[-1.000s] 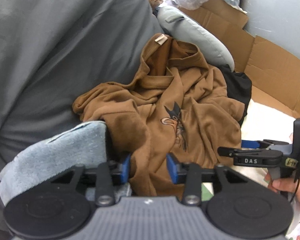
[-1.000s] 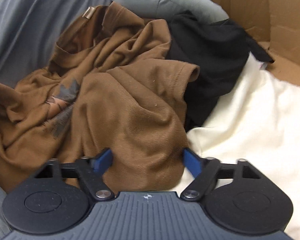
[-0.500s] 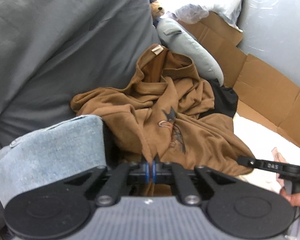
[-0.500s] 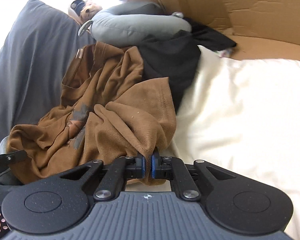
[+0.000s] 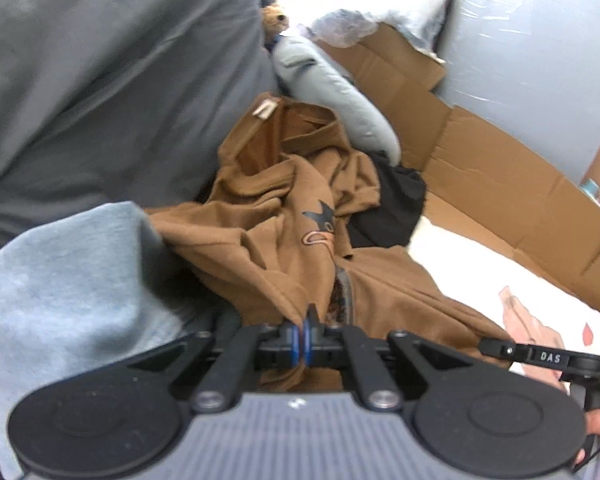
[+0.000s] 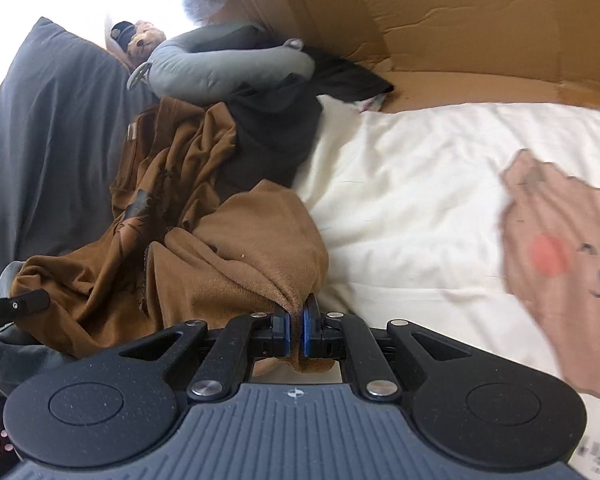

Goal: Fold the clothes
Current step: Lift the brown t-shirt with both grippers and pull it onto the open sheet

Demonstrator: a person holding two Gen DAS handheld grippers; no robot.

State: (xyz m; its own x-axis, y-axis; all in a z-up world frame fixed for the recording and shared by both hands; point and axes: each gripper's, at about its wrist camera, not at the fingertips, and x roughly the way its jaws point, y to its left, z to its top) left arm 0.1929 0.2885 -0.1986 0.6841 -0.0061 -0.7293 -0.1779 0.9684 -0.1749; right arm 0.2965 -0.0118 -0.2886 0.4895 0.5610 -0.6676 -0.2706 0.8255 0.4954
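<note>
One brown shirt (image 5: 284,216), one black garment (image 5: 392,208), one grey neck pillow (image 6: 228,60), two tools

A grey neck pillow (image 6: 228,64) lies against flattened cardboard (image 6: 440,24), a small teddy bear (image 6: 142,42) at its end. A cream blanket (image 6: 412,200) bears a printed bear face (image 6: 568,264). A dark grey cushion (image 5: 100,80) leans alongside.

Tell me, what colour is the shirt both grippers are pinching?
Brown, with a dark printed graphic on the shirt; the left wrist view shows it best.
</note>
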